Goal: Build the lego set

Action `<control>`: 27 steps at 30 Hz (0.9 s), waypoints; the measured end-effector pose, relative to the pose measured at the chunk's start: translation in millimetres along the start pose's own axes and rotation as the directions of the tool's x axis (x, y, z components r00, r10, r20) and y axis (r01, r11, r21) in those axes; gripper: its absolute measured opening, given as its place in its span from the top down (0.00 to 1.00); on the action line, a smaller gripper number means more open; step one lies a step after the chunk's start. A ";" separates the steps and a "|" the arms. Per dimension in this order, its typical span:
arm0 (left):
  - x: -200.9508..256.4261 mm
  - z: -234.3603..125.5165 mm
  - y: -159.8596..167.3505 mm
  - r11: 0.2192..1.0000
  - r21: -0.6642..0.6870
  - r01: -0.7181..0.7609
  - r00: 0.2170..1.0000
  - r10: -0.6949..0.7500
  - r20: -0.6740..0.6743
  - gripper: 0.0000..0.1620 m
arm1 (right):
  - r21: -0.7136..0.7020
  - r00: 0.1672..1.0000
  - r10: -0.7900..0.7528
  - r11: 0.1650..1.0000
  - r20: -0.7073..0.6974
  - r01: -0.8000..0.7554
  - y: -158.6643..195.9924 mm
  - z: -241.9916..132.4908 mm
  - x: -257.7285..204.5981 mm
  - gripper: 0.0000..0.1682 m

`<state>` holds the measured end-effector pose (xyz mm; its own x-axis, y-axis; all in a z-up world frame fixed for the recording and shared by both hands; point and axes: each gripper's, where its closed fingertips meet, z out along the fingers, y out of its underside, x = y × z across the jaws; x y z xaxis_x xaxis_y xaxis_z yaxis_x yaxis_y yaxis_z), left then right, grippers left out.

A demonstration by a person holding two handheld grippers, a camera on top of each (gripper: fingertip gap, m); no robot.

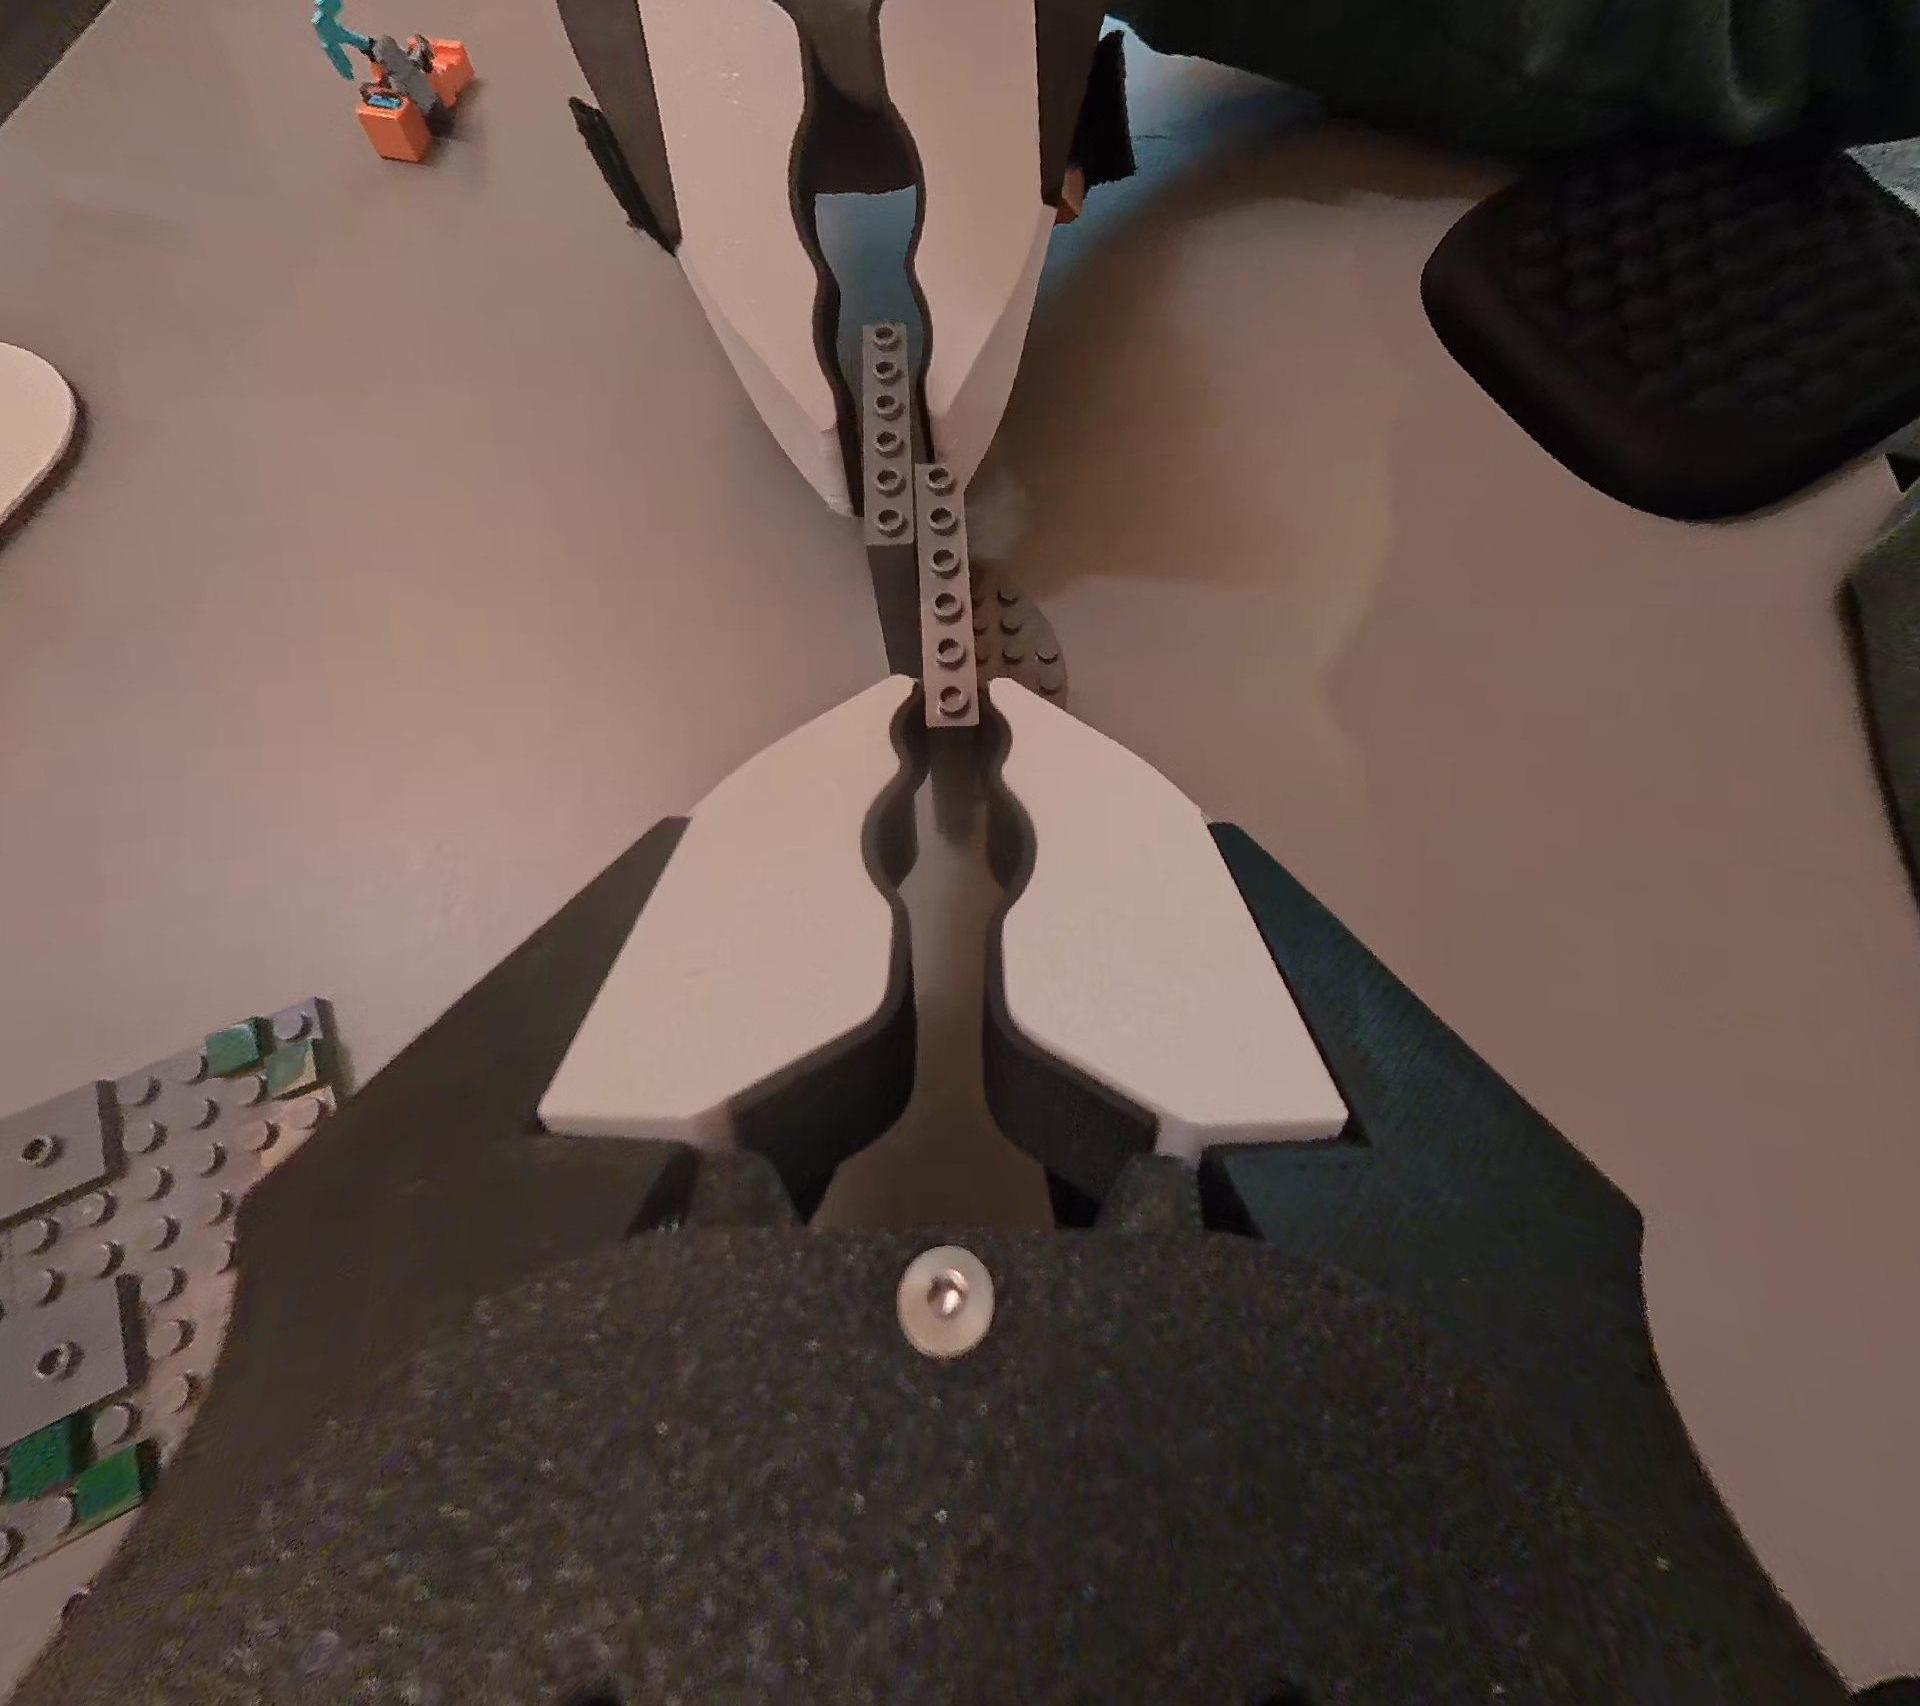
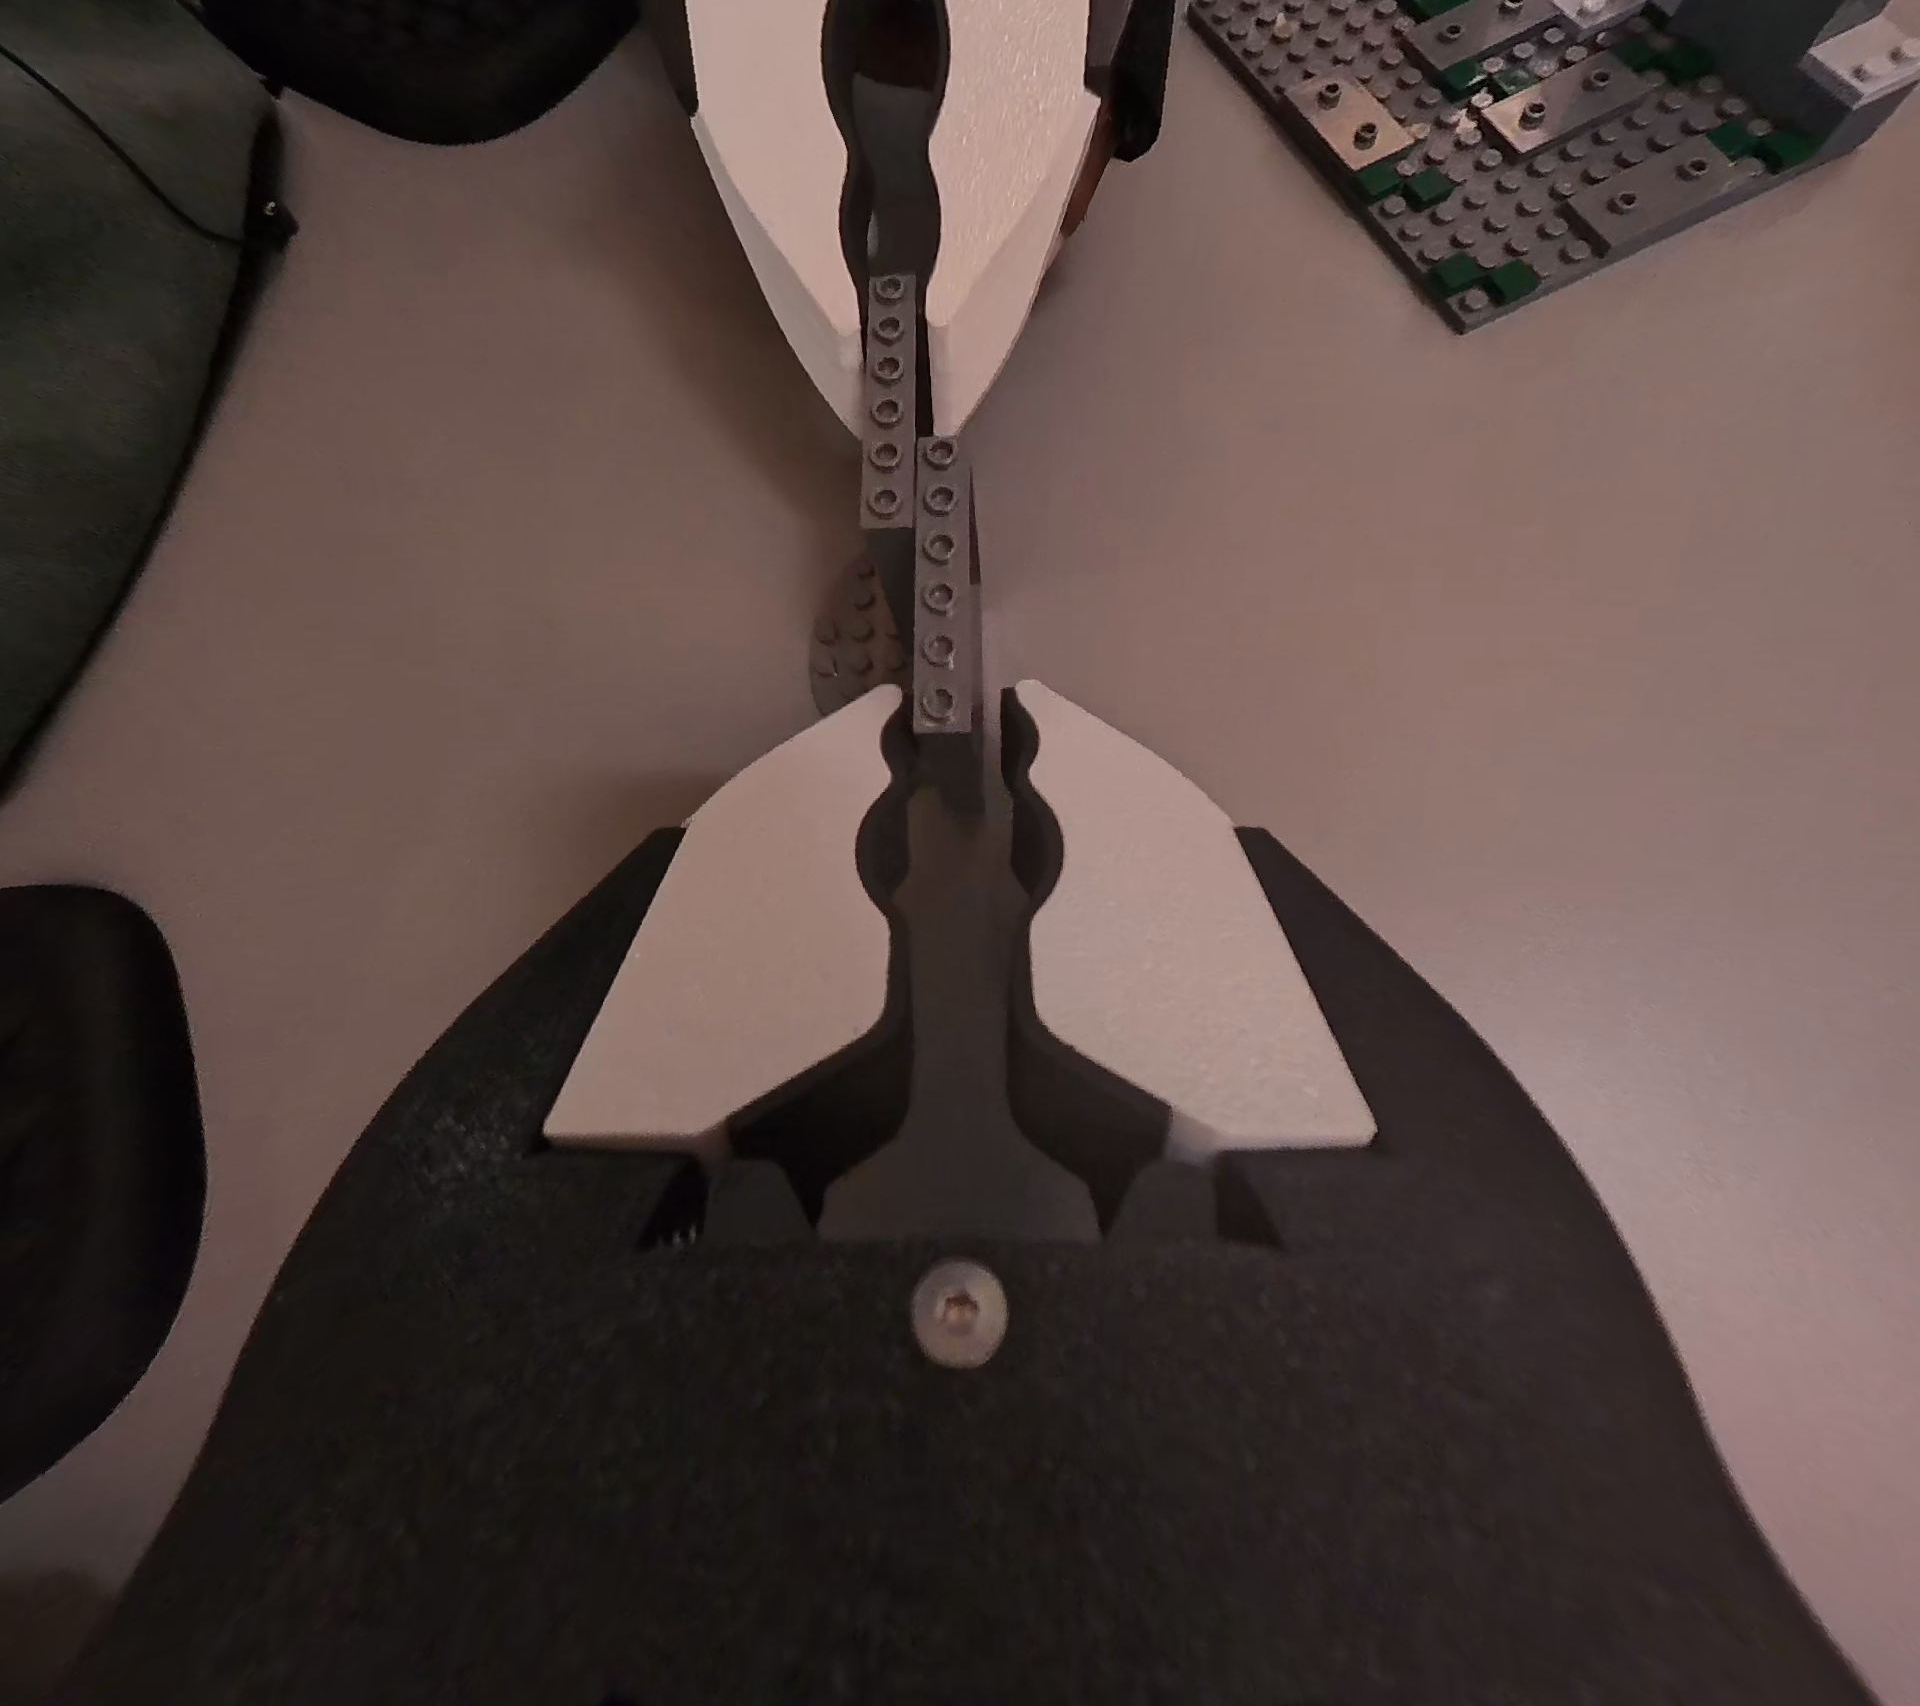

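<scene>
- Above the bench [image 1: 416, 617], you are holding your two grippers nose to nose.
- Your left gripper [image 1: 948, 706] is pinching one grey strip [image 1: 945, 596] in its jaws.
- Your right gripper [image 2: 958, 711] is pinching another strip [image 2: 943, 581]; the two strips are lying side by side, overlapping at their free ends.
- A rounded grey plate [image 1: 1023, 633] is lying on the bench below them.
- The studded baseplate [image 2: 1455, 129] with its dark towers is sitting well apart, right of the left gripper in the right wrist view.
</scene>
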<state>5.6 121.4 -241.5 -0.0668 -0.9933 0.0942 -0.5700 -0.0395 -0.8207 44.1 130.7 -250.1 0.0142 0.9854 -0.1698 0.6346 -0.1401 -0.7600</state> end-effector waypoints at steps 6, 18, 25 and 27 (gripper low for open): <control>-1.1 0.3 -0.1 1.000 -0.011 0.023 1.000 -0.023 -0.007 0.95 | 0.014 1.000 -0.006 1.000 -0.009 0.006 -3.4 -2.3 0.5 0.91; -1.8 0.2 0.0 0.999 -0.036 0.036 0.999 -0.037 -0.011 0.95 | 0.017 0.996 -0.036 0.999 -0.077 0.038 -18.3 -20.3 3.0 0.87; -2.3 -0.2 0.2 0.998 -0.041 0.045 0.999 -0.046 -0.015 0.95 | -0.114 0.981 -0.137 0.986 -0.135 0.122 -34.6 -16.8 1.0 0.84; -2.3 -0.2 0.2 0.998 -0.042 0.044 0.999 -0.045 -0.013 0.95 | -0.150 0.981 -0.150 0.980 -0.126 0.131 -35.9 -11.5 2.1 0.83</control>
<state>5.5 123.6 -241.8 -0.0517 -0.9890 0.1385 -0.6067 -0.0790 -0.7910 30.2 139.0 -215.9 0.0158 0.9995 0.0264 0.7397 0.0061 -0.6730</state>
